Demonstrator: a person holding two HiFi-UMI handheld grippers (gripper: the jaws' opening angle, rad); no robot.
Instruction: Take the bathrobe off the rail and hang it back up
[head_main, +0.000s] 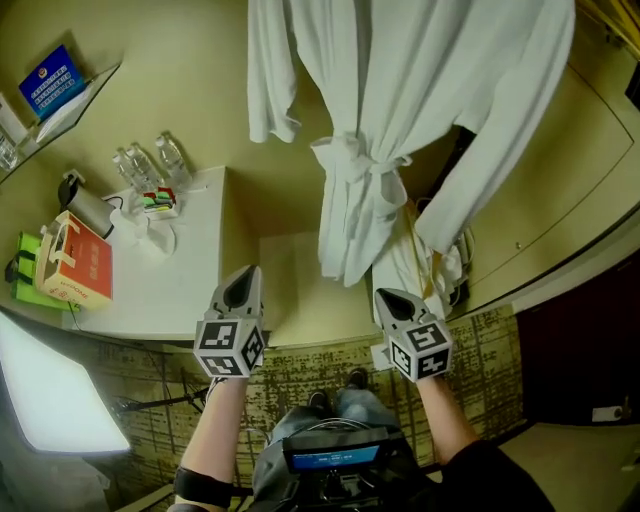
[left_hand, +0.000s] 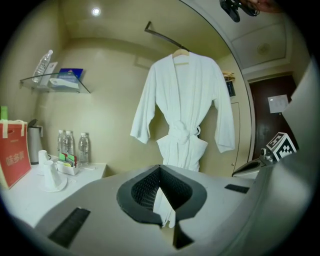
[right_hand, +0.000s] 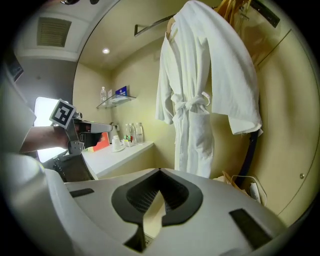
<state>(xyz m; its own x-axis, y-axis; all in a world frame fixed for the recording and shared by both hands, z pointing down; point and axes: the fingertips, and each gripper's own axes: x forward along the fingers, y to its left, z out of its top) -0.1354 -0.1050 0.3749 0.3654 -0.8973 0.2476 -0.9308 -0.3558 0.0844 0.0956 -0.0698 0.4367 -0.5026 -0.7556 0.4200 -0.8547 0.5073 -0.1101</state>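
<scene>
A white bathrobe (head_main: 380, 130) with a tied belt hangs on a wooden hanger (left_hand: 181, 51) from a dark rail (left_hand: 165, 36) high on the beige wall. Its hem falls to about the level of the gripper tips in the head view. My left gripper (head_main: 241, 288) is shut and empty, below and left of the robe. My right gripper (head_main: 394, 302) is shut and empty, just below the robe's hem, apart from it. The bathrobe (left_hand: 182, 110) fills the centre of the left gripper view and stands close in the right gripper view (right_hand: 200, 95).
A white counter (head_main: 190, 270) at the left bears water bottles (head_main: 150, 165), a kettle (head_main: 85, 205), cups and a red box (head_main: 75, 262). A glass shelf (left_hand: 55, 82) hangs above it. A beige cupboard door (head_main: 570, 190) stands at the right, with bags and cables (head_main: 435, 265) below the robe.
</scene>
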